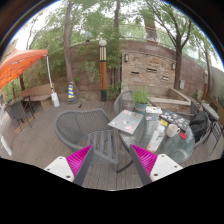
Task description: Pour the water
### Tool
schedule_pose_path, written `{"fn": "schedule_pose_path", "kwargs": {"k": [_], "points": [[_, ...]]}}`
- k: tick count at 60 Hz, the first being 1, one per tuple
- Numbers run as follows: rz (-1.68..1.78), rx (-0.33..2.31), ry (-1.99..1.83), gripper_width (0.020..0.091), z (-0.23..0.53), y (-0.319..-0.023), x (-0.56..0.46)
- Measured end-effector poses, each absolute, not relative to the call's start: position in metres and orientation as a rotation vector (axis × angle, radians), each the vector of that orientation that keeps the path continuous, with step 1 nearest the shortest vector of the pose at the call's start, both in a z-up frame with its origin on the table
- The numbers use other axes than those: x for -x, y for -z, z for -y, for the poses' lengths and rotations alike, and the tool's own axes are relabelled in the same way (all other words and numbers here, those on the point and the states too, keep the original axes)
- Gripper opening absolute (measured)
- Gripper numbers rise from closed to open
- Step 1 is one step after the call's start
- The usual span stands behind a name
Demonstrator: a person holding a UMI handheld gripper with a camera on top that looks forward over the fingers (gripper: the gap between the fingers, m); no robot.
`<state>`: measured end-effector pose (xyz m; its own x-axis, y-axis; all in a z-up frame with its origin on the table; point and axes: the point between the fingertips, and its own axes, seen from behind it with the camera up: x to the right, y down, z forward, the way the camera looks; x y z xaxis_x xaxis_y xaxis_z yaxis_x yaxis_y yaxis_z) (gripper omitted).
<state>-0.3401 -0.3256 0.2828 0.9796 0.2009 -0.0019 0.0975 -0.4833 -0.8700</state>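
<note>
Spread wide and empty, claw (111, 160) faces one grey chair (88, 128), one glass table (160, 138).

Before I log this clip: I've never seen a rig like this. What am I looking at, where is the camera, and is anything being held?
There is no robot here. A person carries a hand-held claw, and the single picture comes from a wide-angle camera mounted on it, looking forward along its two fingers. The magenta pads low in the view are the fingers' inner faces. They stand apart with nothing between them, so the claw is open and holds nothing.

Beyond the fingers is an outdoor patio: a wicker chair just ahead, and next to it a glass table with a paper or tray and several small items too small to name. Farther off stand an orange umbrella, a wall and trees. Pouring has not begun.
</note>
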Motion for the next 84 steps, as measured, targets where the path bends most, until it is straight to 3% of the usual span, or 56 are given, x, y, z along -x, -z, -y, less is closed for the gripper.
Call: {"fn": "schedule_pose_path", "kwargs": {"k": [29, 49, 63, 68, 77, 80, 82, 84], "points": [[0.176, 1.969, -0.075, 0.0823, 0.311, -0.285, 0.359], [-0.006, 1.916, 0.076, 0.0814, 0.211, -0.18, 0.175], [0.065, 1.881, 0.078, 0.0815, 0.109, -0.1, 0.123], [0.089, 1.855, 0.053, 0.0829, 0.084, -0.085, 0.123], [0.086, 1.742, 0.054, 0.0823, 0.045, -0.089, 0.115], [0.101, 1.703, 0.043, 0.0772, 0.035, -0.092, 0.117], [0.109, 1.71, 0.047, 0.0655, 0.031, -0.086, 0.116], [0.111, 1.704, 0.041, 0.0643, 0.024, -0.085, 0.117]]}}
